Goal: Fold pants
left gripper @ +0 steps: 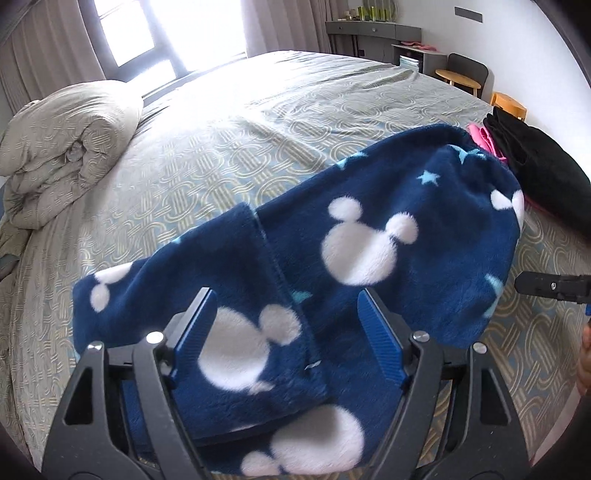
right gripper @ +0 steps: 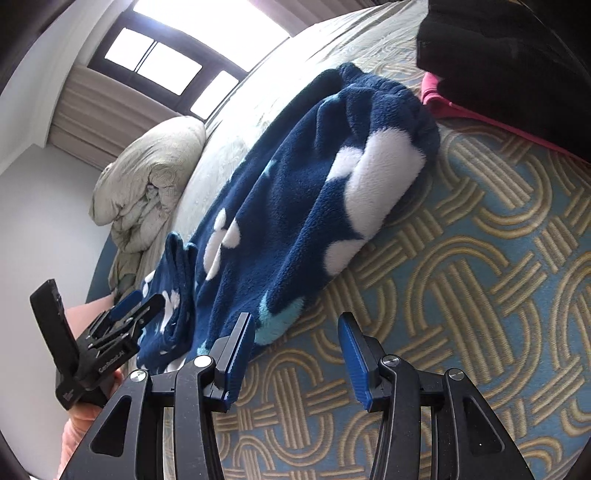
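Observation:
Dark blue fleece pants (left gripper: 351, 240) with white mouse heads and pale stars lie folded lengthwise on the bed, waistband toward the far right. My left gripper (left gripper: 286, 295) hovers over the leg end, jaws wide, with fabric lying between the blue pads (left gripper: 195, 332), which do not squeeze it. In the right wrist view the same pants (right gripper: 295, 184) run away from me, and the left gripper (right gripper: 144, 302) shows at their near left end. My right gripper (right gripper: 295, 319) is open over bare sheet, its left fingertip beside the pants' edge. Its black finger (left gripper: 554, 286) pokes in at the right.
The patterned bed sheet (left gripper: 221, 129) stretches far and left. A rolled beige duvet (left gripper: 66, 140) lies at the left edge. A black garment (left gripper: 543, 166) on a pink one (left gripper: 480, 136) lies just past the waistband. A grey desk (left gripper: 369, 33) and chair (left gripper: 465, 74) stand beyond.

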`<state>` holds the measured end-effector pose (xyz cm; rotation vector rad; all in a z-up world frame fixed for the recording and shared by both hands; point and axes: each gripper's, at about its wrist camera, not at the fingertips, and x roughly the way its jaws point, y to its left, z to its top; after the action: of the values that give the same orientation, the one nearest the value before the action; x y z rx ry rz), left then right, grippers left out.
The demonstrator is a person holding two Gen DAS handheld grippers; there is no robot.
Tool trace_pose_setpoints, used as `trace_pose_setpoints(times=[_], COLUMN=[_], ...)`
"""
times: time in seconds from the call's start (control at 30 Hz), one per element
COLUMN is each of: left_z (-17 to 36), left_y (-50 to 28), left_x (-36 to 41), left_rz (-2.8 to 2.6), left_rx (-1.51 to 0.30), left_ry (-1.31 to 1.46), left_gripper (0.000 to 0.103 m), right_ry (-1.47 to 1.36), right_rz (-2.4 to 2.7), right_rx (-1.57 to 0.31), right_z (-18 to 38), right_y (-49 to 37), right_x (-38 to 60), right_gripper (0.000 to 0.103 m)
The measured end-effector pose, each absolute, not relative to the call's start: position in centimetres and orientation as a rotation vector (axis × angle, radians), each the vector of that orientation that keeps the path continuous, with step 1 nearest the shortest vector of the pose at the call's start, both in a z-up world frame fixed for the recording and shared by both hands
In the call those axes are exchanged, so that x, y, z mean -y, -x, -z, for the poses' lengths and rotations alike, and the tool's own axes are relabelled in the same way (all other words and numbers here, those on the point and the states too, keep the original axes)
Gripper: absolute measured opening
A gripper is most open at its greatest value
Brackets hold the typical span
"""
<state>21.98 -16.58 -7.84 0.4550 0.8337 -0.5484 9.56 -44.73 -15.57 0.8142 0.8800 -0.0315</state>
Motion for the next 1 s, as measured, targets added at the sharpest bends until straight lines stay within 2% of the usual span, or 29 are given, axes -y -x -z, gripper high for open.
trace_pose_setpoints(times=[0.1,0.17,0.63,0.7,0.73,0.77,1.0], left_z=[7.7,7.7,9.6,9.6,9.6,9.6,8.6], left_y=[-22.2,-22.2,-22.3,-22.2,-22.2,-22.2,-22.7], left_x=[17.1,17.4,16.8,16.3,16.0,15.8,12.3], left_rz=[0.549,0.551,0.533,0.535,0.538,0.538,0.528], left_rx=[-0.848,-0.861,-0.95,-0.961,-0.965,-0.967,-0.98], left_ry=[-0.43,-0.419,-0.372,-0.354,-0.341,-0.334,-0.181], left_gripper=[0.079,0.079,0.079,0.079,0.079,0.079,0.079], right_ry=[-0.844,-0.87,-1.032,-0.991,-0.961,-0.936,-0.699], right_rz=[0.055,0.085,0.158,0.171,0.187,0.194,0.178], right_rx=[-0.869,-0.862,-0.751,-0.762,-0.762,-0.755,-0.672], right_z=[15.8,16.1,16.9,16.6,16.3,16.0,10.3], right_y=[-9.4,-9.5,-13.5,-14.4,-14.6,-14.8,-15.5], right_x=[45.9,46.9,51.9,51.8,51.7,51.5,47.1], right_gripper=[0.049,0.054,0.058,0.05,0.032,0.022,0.018])
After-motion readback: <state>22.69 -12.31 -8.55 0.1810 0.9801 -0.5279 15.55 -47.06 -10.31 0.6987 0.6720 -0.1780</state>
